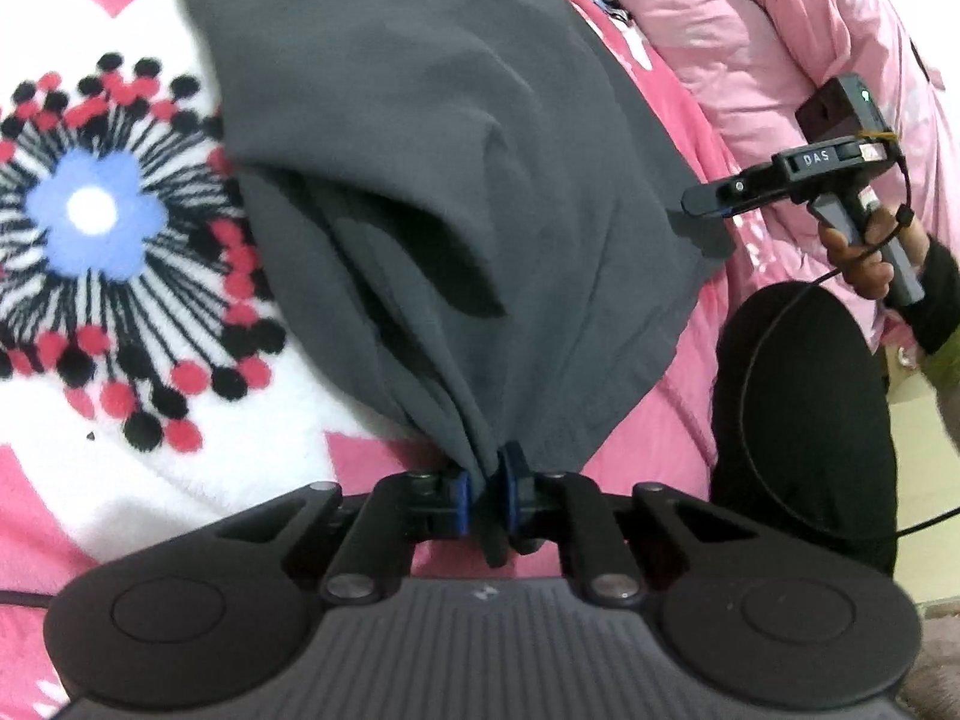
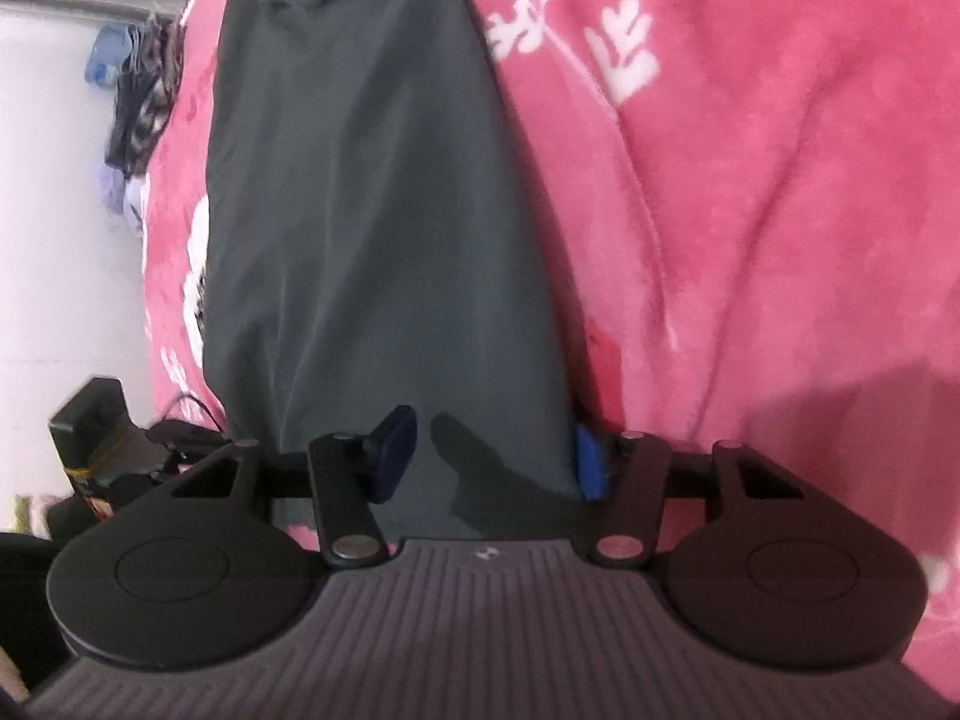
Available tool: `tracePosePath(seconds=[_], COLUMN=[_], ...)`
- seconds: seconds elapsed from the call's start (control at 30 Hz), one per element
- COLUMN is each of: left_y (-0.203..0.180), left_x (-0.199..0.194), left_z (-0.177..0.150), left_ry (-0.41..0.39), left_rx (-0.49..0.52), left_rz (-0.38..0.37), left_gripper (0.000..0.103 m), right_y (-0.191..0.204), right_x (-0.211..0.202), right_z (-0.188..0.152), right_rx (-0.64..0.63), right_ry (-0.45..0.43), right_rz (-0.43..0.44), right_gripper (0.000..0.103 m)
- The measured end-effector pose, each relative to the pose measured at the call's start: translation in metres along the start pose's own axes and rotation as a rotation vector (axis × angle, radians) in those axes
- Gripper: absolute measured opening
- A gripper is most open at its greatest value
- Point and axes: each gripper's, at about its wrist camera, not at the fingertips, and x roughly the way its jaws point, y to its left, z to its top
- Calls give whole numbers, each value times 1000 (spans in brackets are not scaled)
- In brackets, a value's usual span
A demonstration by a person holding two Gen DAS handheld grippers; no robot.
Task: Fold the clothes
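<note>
Blue pads on my left gripper (image 1: 486, 495) are pinched tight together, and a bunched corner of the dark grey garment (image 1: 420, 180) is caught between them, some of it poking out behind the pads. From that pinch the cloth fans forward and away from me in soft folds, spreading wide as it goes, lying over the pink fleece blanket (image 1: 672, 360) beneath. Off to the left of my jaws the blanket shows a big white patch with a flower print (image 1: 96, 210), blue centre, black and red dots ringing it. Far right of my left jaws, the right gripper (image 1: 720, 192) is in sight, held in a hand (image 1: 864, 252), its tip just at the garment's right edge; behind it sits a pale pink padded jacket (image 1: 780, 30), and a black-clad leg (image 1: 804, 420) is nearer me.

Over on my right gripper (image 2: 489, 456), the jaws stand wide apart, nothing clamped. The grey garment (image 2: 372, 210) runs straight between them: left pad (image 2: 393, 450) is over the cloth, right pad (image 2: 588, 462) sits just at its right edge. Cloth stretches forward, narrowing away. Pink blanket (image 2: 750, 210) with white leaf print fills everything right of my jaws. Far left, a white wall (image 2: 54, 210) and some hanging clothes (image 2: 141, 114), blurred.
</note>
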Motion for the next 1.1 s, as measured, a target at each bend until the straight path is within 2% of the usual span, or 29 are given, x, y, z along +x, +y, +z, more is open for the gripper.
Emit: tracePosePath(seconds=[0.1,0.17,0.2,0.23,0.3,0.33,0.5,0.7,0.83,1.1], left_y=[-4,-7,-8,-11,-15,-16,-10,10,28,72], left_x=[1,0,-2,-5,-13,-19,-55,-93,-110,-121], left_z=[-1,-2,-3,-4,-3,-3,4,27,51,117], left_ry=[-9,-25,-38,-55,-87,-105,-202,-385,-486,-659], left_rx=[22,34,43,56,80,88,58,-73,-146,-293], left_rz=[18,36,45,49,41,28,-54,-105,-105,-54], left_gripper=[12,11,6,5,4,4,4,4,4,4], right_y=[6,11,13,14,17,17,21,30,38,61], right_x=[13,17,14,12,8,4,-22,-52,-57,-30], right_z=[-6,-9,-11,-13,-17,-19,-29,-20,8,103], right_rx=[-25,-40,-44,-48,-55,-57,-59,-74,-67,-90], right_ry=[91,101,87,73,45,25,-94,-238,-315,-418], right_rz=[-13,-16,-6,4,24,38,132,204,286,355], right_gripper=[53,54,45,26,12,10,9,9,9,9])
